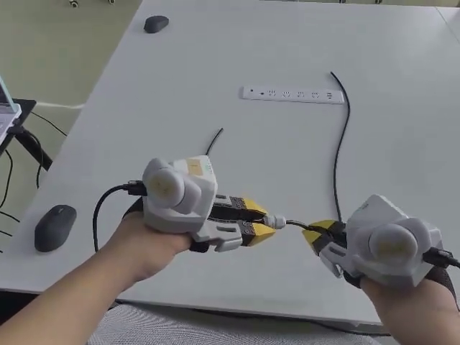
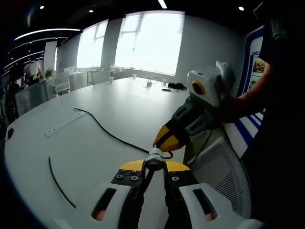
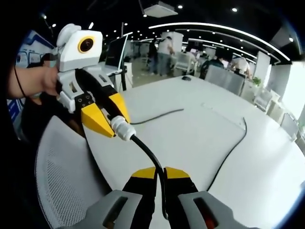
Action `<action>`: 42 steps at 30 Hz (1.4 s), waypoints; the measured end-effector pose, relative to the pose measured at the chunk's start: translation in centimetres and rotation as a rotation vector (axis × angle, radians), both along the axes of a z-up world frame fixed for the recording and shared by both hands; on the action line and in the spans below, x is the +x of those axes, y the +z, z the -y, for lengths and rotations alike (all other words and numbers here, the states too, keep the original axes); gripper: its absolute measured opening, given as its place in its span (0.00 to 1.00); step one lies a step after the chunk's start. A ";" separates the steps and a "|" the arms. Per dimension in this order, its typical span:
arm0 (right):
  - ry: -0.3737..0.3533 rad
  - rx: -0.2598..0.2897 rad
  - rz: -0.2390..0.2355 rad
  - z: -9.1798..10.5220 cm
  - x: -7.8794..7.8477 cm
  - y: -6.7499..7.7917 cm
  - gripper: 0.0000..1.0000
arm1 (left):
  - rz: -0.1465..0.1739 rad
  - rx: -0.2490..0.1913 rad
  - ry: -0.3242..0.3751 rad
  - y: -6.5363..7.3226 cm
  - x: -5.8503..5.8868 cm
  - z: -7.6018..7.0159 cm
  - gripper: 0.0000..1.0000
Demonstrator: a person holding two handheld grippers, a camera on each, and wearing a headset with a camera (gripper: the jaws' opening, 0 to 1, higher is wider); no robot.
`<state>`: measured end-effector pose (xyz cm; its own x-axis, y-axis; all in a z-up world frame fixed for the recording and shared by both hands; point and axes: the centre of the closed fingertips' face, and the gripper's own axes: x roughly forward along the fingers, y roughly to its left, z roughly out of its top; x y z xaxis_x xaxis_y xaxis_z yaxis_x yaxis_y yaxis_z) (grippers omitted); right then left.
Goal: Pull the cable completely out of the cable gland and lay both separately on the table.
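While the left gripper (image 1: pixel 267 221) clamps the cable gland (image 1: pixel 277 222), the right gripper (image 1: pixel 312 233) is closed on the cable (image 1: pixel 336 165)

Head view looks down from close; gripper views face each other, sharing the cable gland (image 1: pixel 274 222).

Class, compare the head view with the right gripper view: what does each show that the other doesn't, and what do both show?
Head view: a mouse at the near-left edge of the table, and the hand holding the right gripper. Right gripper view: people standing in the room behind, and ceiling lights. Both: the left gripper shut on the gland, the cable running from it into the right gripper's shut jaws, and a long loose cable lying on the table.
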<state>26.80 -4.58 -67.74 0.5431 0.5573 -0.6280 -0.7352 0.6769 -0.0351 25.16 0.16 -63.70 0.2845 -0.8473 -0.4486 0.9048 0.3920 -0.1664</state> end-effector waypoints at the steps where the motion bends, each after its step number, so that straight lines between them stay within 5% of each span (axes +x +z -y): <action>1: -0.003 -0.008 -0.003 0.1 0.0 -0.1 0.00 | -0.001 0.000 0.001 -0.1 0.0 -0.1 0.15; 9: -0.075 0.036 -0.059 1.1 0.3 -0.9 0.00 | -0.001 -0.011 0.012 0.1 0.1 -0.2 0.15; 26: -0.241 0.026 -0.223 4.8 -0.2 -5.7 0.00 | -0.009 -0.017 0.008 -0.4 -0.7 0.4 0.15; 42: -0.213 0.012 -0.194 5.2 -0.4 -5.3 0.00 | -0.018 -0.012 0.019 -0.5 -0.4 0.4 0.15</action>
<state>26.42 -9.76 -73.00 0.5192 0.4513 -0.7258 -0.5683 0.8166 0.1012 24.75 -0.26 -64.25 0.2926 -0.8471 -0.4437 0.8939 0.4071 -0.1877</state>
